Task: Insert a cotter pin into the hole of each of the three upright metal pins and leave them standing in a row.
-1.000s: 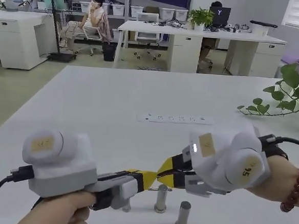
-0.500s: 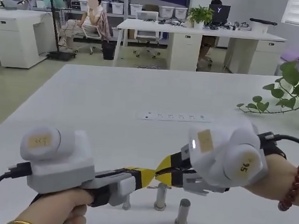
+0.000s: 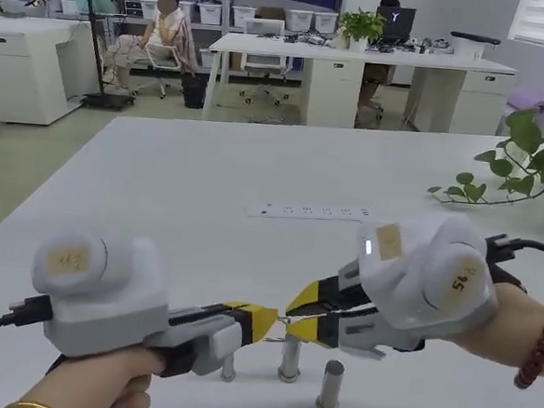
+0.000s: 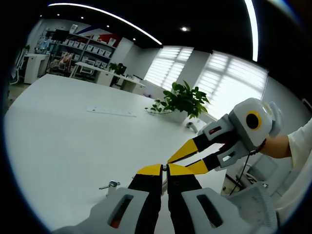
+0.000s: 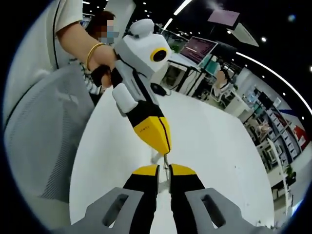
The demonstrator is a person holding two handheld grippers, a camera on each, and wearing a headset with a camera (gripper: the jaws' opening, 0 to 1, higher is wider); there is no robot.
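- Reference: the middle pin (image 3: 289, 359) stands upright on the white table (image 3: 208, 181). The left-hand pin (image 3: 229, 367) is just beside it, partly hidden behind the left tongs (image 3: 256, 321). The right-hand pin (image 3: 330, 387) is just beside it on the other side, nearer the person. All three stand upright in a loose row.
- Cotter pin (image 3: 289, 319): in the air above the middle pin's top and clear of it, lying roughly level between the two sets of tips.
- Right tongs (image 3: 303, 320): clenched on the cotter pin. The right gripper view shows the wire running in between its pads.
- Left tongs: tips pressed together, meeting the cotter pin above the middle pin. Whether they nip it, I cannot tell.
- Change: a second ago the tips and the cotter pin sat right at the middle pin's top. Now they stand a little higher, and the right tongs are tilted up more. The three pins have not shifted.
- Finding: the middle pin is judged not yet fitted. The lift looks like a re-alignment before another try at its hole.
- Progress: in the left gripper view, a pin beside the jaws (image 4: 111, 187) shows a small cross-piece at its head, which is likely a fitted cotter pin. The right-hand pin looks bare.
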